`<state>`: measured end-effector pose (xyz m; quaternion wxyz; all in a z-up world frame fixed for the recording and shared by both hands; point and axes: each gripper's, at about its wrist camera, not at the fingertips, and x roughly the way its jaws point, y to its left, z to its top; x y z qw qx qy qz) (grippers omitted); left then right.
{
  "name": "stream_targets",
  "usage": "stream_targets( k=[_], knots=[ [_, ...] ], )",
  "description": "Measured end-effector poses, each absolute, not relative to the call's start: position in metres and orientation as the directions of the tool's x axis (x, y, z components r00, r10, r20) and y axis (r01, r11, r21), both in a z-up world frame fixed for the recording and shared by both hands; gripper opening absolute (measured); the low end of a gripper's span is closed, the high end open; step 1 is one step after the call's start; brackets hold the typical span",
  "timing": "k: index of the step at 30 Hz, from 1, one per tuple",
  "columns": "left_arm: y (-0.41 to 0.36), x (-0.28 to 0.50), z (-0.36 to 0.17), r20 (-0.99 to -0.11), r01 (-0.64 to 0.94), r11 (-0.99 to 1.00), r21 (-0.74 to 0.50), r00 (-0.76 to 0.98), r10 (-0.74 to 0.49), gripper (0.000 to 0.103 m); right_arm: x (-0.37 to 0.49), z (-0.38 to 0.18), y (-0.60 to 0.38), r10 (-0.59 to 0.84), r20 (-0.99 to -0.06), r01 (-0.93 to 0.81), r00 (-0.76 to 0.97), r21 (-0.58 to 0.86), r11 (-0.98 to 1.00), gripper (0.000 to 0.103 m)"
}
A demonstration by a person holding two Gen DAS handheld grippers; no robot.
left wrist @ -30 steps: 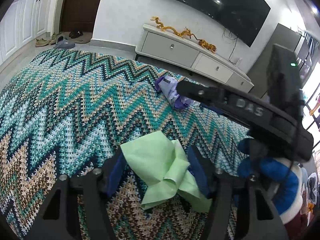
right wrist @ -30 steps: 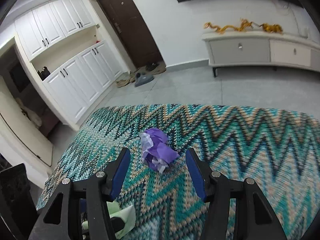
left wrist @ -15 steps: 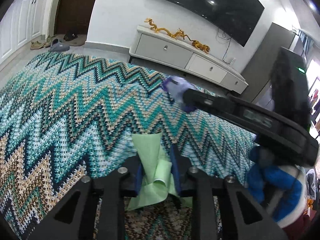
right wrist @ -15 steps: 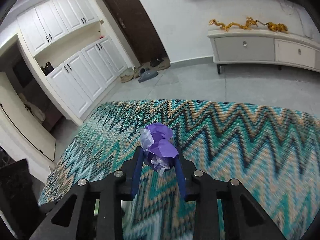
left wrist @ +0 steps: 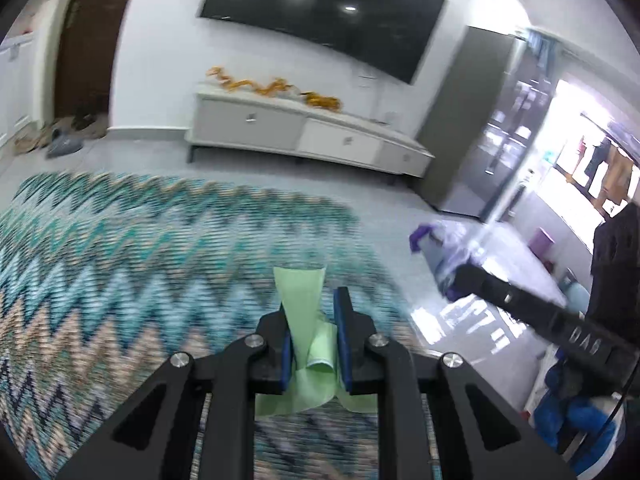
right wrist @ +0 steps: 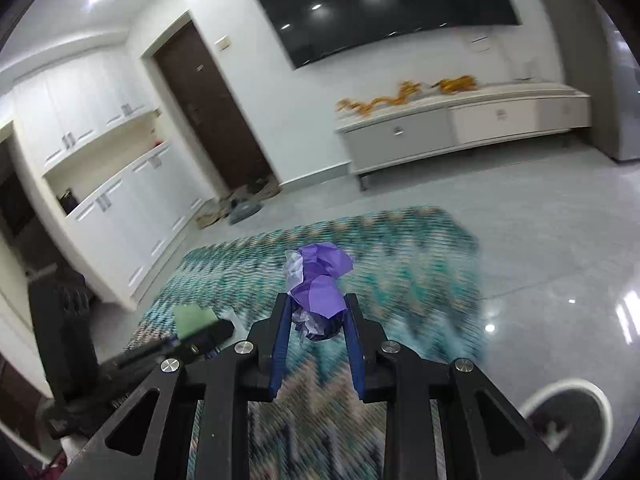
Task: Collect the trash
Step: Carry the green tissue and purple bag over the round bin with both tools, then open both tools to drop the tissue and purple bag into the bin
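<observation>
Both grippers pinch paper above the blurred rug (left wrist: 120, 264): left gripper (left wrist: 312, 320) clamps green paper (left wrist: 306, 312), right gripper (right wrist: 316, 316) clamps purple paper (right wrist: 318, 280), its lower half hidden.

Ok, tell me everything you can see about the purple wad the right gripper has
The purple wad looks like crumpled thin paper, deep violet with paler lilac and whitish scraps. It is pinched between the blue pads of the right gripper, its top bulging past the fingertips. It hangs above the zigzag rug, touching nothing else visible.
</observation>
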<state>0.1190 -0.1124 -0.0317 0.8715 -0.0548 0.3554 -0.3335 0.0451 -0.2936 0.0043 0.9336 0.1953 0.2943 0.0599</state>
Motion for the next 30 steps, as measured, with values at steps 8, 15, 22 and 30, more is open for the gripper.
stream_targets(
  k=[8, 15, 22, 30],
  knots=[
    [-0.216, 0.057, -0.017, -0.588, 0.675, 0.639, -0.369, 0.364, -0.723, 0.017, -0.068, -0.005, -0.377, -0.037, -0.578, 0.307, 0.815, 0.378, 0.873, 0.024],
    [-0.301, 0.024, -0.031, -0.63, 0.723, 0.582, -0.372, 0.264, -0.731, 0.02, -0.114, -0.049, -0.433, -0.139, -0.663, 0.486, 0.736, 0.374, 0.79, 0.025],
    [-0.353, 0.024, -0.058, -0.666, 0.722, 0.574, -0.386, 0.213, -0.715, 0.054, -0.126, -0.082, -0.467, -0.171, -0.707, 0.578, 0.687, 0.388, 0.718, 0.036],
    [-0.371, 0.024, -0.069, -0.672, 0.727, 0.565, -0.391, 0.194, -0.714, 0.06, -0.145, -0.094, -0.491, -0.205, -0.711, 0.638, 0.673, 0.417, 0.647, 0.053]
  ],
)
